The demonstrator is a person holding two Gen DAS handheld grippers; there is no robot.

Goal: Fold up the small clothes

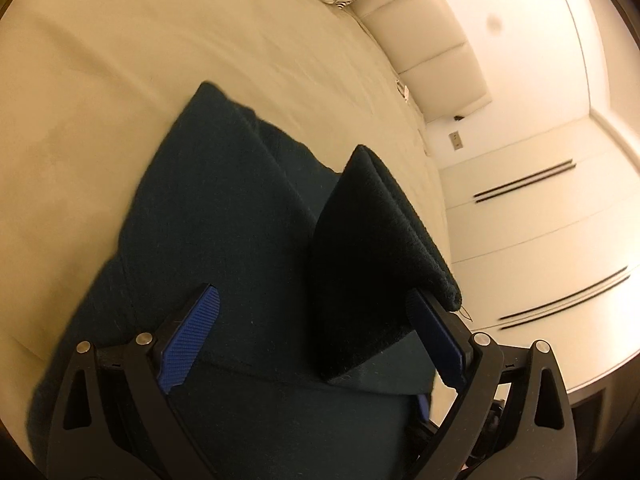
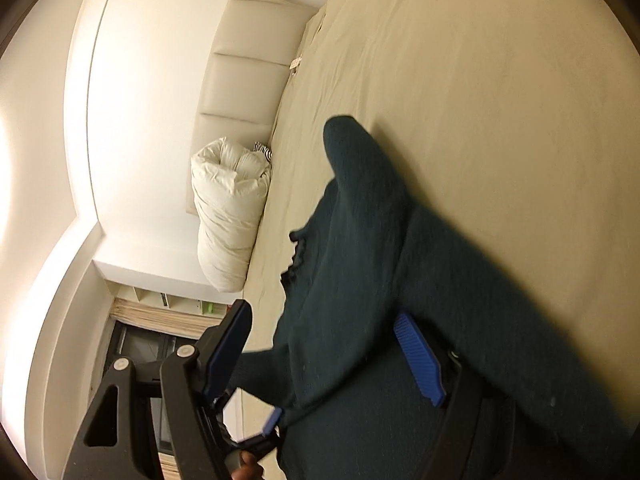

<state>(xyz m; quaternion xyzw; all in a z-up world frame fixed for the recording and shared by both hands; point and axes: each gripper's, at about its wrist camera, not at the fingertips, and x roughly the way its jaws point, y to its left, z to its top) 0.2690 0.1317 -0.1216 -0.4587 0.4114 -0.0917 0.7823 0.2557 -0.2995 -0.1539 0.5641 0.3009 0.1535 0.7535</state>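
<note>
A dark teal knit garment (image 1: 224, 208) lies on the cream bed sheet (image 1: 140, 48). My left gripper (image 1: 314, 294) stands open over it, both blue pads bare. A folded flap of the garment (image 1: 372, 248) stands up and rests against the right finger (image 1: 438, 340). In the right wrist view the same garment (image 2: 360, 220) runs up across the sheet (image 2: 500, 80). My right gripper (image 2: 322, 314) is open around a bunched part of it; cloth lies over the right finger (image 2: 418, 356), while the left finger (image 2: 228, 344) is clear of it.
A rolled white duvet (image 2: 228, 216) leans against the padded headboard (image 2: 248, 60) at the bed's end. White wardrobe doors (image 1: 540, 220) with dark handles stand beside the bed. A hand (image 2: 244, 466) on a blue-tipped gripper part (image 2: 274, 420) shows at the lower edge.
</note>
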